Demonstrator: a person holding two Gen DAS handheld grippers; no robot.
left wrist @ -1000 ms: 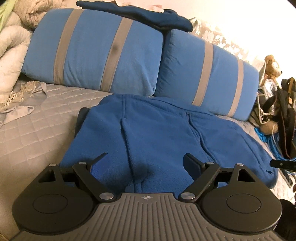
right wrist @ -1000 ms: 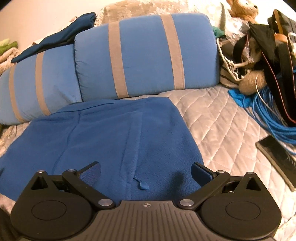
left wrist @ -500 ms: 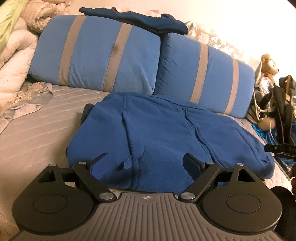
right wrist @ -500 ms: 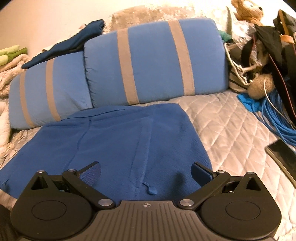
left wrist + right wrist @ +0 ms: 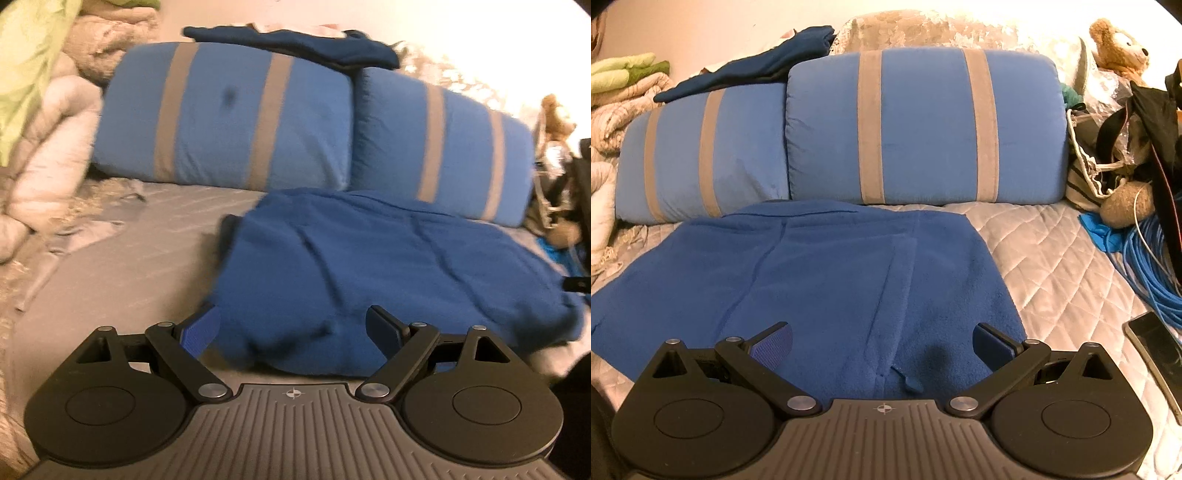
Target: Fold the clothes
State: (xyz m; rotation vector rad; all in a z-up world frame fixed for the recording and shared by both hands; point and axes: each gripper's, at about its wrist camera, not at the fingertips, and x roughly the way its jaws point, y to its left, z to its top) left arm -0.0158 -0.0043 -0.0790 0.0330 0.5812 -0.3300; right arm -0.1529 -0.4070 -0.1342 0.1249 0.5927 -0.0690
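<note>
Grippers (image 5: 291, 328) (image 5: 882, 345) spread, low over fleece (image 5: 820, 273).

I see a quilted grey bed (image 5: 1052, 258); on it lie the blue fleece (image 5: 812, 273), two striped pillows (image 5: 923, 125), a phone (image 5: 1156, 354) and blue cable (image 5: 1145, 273).
</note>
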